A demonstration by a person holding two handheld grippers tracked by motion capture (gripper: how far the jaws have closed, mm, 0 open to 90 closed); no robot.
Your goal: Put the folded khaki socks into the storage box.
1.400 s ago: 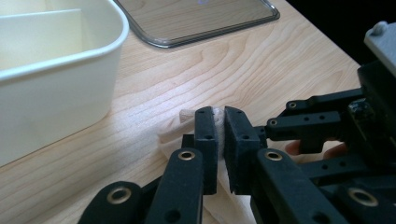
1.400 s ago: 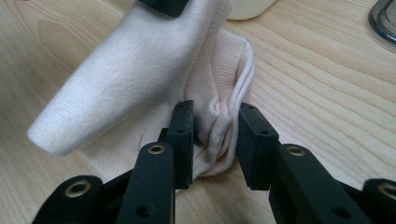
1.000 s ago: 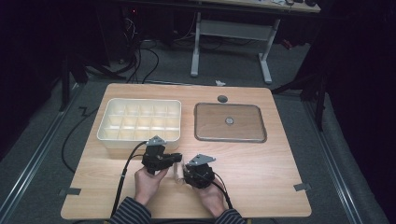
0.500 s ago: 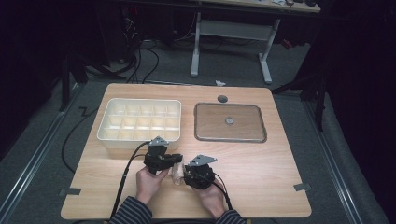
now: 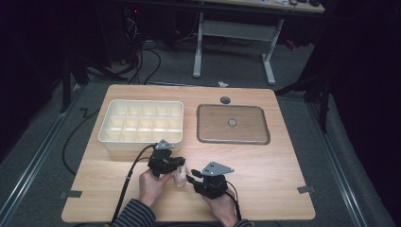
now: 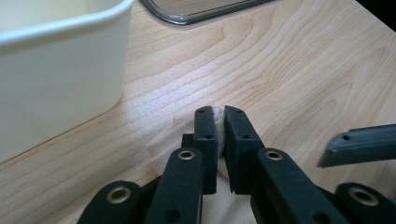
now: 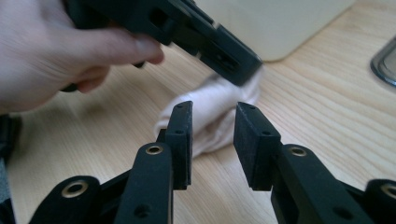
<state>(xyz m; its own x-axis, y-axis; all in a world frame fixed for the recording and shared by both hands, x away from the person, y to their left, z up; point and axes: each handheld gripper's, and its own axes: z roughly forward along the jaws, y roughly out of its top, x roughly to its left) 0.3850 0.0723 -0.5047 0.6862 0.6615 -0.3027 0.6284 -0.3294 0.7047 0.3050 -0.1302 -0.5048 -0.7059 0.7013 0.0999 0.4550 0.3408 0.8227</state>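
The left gripper is clamped on one end of the pale cloth roll near the table's front edge, its length running toward the right gripper, whose half-open jaws, just widened, face its free end.

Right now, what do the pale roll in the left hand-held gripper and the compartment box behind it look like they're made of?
The pale roll looks like soft cloth, perhaps a rolled sock or rag: it wrinkles and dents where the left hand-held gripper pinches it, and its surface is matte. The compartment box looks like cream moulded plastic: smooth, faintly glossy walls and rounded corners. The table shows light wood grain, possibly laminate.
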